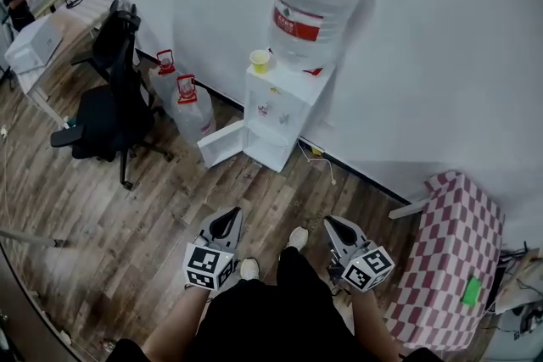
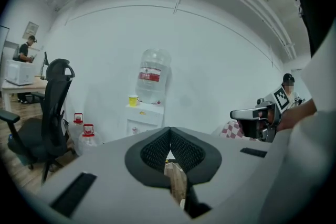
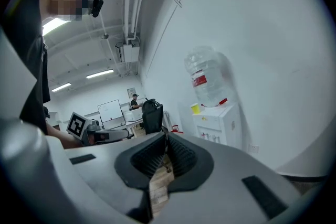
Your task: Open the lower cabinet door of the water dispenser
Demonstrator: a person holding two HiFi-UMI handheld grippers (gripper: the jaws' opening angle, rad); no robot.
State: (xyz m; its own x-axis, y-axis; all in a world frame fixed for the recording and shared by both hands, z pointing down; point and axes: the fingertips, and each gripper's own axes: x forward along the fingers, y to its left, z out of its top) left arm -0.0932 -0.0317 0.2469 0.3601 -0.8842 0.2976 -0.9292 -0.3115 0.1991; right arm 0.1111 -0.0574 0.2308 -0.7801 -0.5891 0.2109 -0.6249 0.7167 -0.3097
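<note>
The white water dispenser (image 1: 276,110) stands against the wall with a large clear bottle (image 1: 310,4) on top and a yellow cup (image 1: 260,60) beside it. Its lower cabinet door (image 1: 221,143) hangs swung open to the left, and the white compartment behind it shows. Both grippers are held close to the person's body, well back from the dispenser. My left gripper (image 1: 227,222) is shut with nothing between its jaws. My right gripper (image 1: 339,227) is shut and empty too. The dispenser (image 2: 144,118) also shows far off in the left gripper view, and the dispenser (image 3: 216,123) in the right gripper view.
A black office chair (image 1: 110,110) stands left of the dispenser, and two spare water jugs (image 1: 182,97) with red handles lean at the wall. A pink checked box (image 1: 450,258) sits at the right. A cable (image 1: 321,161) trails on the wooden floor. A person sits at a desk (image 1: 38,38) far left.
</note>
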